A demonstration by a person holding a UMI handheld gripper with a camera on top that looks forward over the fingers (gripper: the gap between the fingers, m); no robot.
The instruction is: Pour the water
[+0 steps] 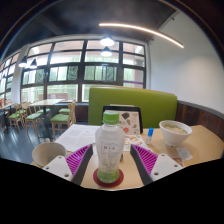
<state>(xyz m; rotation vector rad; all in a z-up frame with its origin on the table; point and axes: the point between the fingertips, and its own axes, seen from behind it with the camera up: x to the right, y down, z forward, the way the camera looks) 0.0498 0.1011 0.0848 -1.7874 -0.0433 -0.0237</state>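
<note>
We are looking into a bright cafe-like room with tall windows (85, 65) running across the back wall, a long ceiling light (140, 33) glowing at about one o'clock, and wooden chairs and tables (35, 112) standing off toward nine o'clock. A green booth seat (132, 102) is sitting straight ahead at twelve o'clock, behind the pale round worktop (200, 145) that is carrying everything near us.

We are seeing the claw (110, 165) standing open, its purple pads (78, 157) flanking the water bottle (109, 148) with a visible gap at either side. The bottle is standing upright between the fingers, resting on a small round red coaster (109, 178), and it is wearing a green cap and a green label.

At about nine o'clock from the bottle, a pale cup (47, 153) is sitting on the worktop just beside the left finger. At about two o'clock, beyond the right finger, a white bowl (175, 130) is resting on the worktop, with a small blue item (150, 132) lying near it that we cannot identify. Directly behind the bottle, a printed card or menu (130, 122) is standing at around one o'clock.
</note>
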